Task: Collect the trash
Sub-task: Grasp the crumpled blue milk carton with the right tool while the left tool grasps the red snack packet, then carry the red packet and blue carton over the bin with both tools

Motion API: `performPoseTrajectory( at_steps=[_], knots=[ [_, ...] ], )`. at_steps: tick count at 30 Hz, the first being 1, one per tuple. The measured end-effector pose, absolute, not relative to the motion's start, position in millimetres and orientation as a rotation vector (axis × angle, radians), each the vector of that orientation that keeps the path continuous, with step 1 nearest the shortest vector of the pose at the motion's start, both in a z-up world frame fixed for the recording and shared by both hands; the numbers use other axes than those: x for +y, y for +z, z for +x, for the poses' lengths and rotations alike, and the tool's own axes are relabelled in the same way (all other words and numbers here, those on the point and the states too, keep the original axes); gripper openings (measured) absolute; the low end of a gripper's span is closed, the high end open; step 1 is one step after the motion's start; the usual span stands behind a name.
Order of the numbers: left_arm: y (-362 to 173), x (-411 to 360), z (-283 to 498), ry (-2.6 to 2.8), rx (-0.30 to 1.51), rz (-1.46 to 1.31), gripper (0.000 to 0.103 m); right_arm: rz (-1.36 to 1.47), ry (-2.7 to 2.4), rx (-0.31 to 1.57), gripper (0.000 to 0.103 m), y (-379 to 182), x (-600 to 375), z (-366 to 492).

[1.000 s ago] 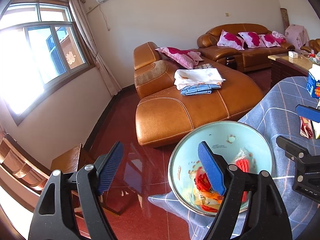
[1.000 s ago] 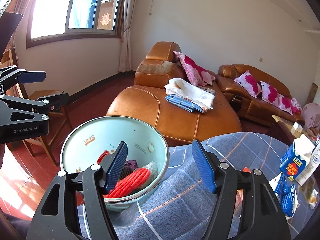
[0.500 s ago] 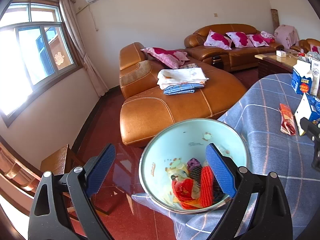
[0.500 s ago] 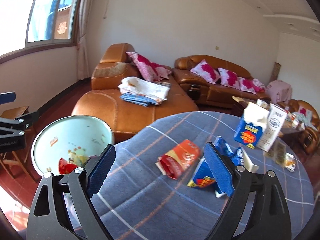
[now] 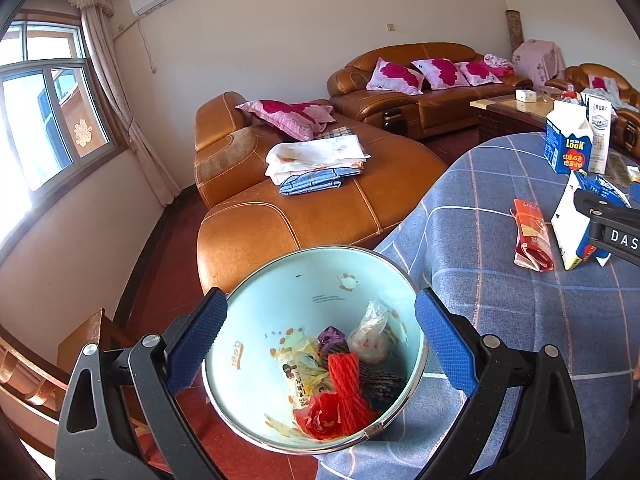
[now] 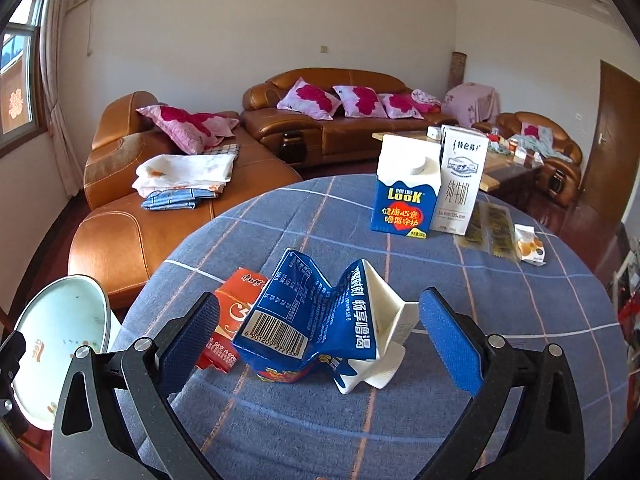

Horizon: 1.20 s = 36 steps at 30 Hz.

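A light blue bin (image 5: 288, 300) stands at the table's left edge, holding several wrappers and a red mesh sleeve (image 5: 350, 392). My left gripper (image 5: 320, 344) is open, its fingers on either side of the bin's rim. In the right wrist view a crushed blue and white carton (image 6: 320, 320) lies on the blue checked tablecloth (image 6: 500, 320). My right gripper (image 6: 320, 344) is open, with the carton between its fingers, not pressed. A red wrapper (image 6: 232, 320) lies just left of the carton. The carton (image 5: 576, 232) and wrapper (image 5: 532, 236) also show in the left wrist view.
An upright blue LOOK carton (image 6: 404, 192) and a white milk carton (image 6: 460, 184) stand at the table's far side. Flat packets (image 6: 492, 228) and a small snack pack (image 6: 530, 246) lie beside them. An orange leather sofa (image 5: 320, 208) stands beyond the table.
My right gripper swung from the bin to the right, across the table, and now straddles the crushed carton. My left gripper moved over so both fingers flank the bin.
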State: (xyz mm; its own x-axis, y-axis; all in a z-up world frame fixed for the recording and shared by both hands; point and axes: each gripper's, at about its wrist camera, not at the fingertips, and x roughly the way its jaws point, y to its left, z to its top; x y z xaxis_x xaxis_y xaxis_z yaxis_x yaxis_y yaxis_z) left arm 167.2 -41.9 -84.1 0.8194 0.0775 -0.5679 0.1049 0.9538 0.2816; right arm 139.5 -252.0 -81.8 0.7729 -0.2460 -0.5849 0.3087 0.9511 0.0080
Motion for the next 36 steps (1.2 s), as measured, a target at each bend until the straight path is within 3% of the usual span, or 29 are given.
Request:
performPoseTrajectory(
  at_steps=[4, 5, 6, 11, 28, 29, 31, 33, 36],
  knots=[
    [-91, -46, 180, -0.018, 0.63, 0.299, 0.093, 0.157, -0.274, 0.658, 0.098, -88, -256, 147],
    [-92, -47, 183, -0.018, 0.635, 0.296, 0.093, 0.162, -0.257, 0.655, 0.095, -88, -256, 147],
    [-93, -48, 186, -0.023, 0.64, 0.293, 0.093, 0.151, -0.255, 0.663, 0.082, -88, -256, 148],
    [-88, -67, 194, -0.064, 0.634, 0.283, 0.093, 0.157, -0.188, 0.683, 0.072, -84, -259, 142],
    [-118, -201, 211, -0.263, 0.719, 0.436, 0.092, 0.096, -0.25, 0.639, 0.071, -78, -323, 78],
    [-122, -206, 213, -0.273, 0.737, 0.449, 0.09, 0.099, -0.246, 0.637, 0.071, -77, -325, 78],
    [-131, -211, 218, -0.286, 0.784, 0.46, 0.072, 0.096, -0.238, 0.632, 0.071, -76, -327, 77],
    [-138, -214, 222, -0.34, 0.837, 0.449, 0.045, 0.092, -0.226, 0.629, 0.071, -75, -327, 77],
    [-139, -213, 218, -0.351, 0.836, 0.453, 0.042, 0.092, -0.21, 0.618, 0.071, -75, -326, 76]
  ],
)
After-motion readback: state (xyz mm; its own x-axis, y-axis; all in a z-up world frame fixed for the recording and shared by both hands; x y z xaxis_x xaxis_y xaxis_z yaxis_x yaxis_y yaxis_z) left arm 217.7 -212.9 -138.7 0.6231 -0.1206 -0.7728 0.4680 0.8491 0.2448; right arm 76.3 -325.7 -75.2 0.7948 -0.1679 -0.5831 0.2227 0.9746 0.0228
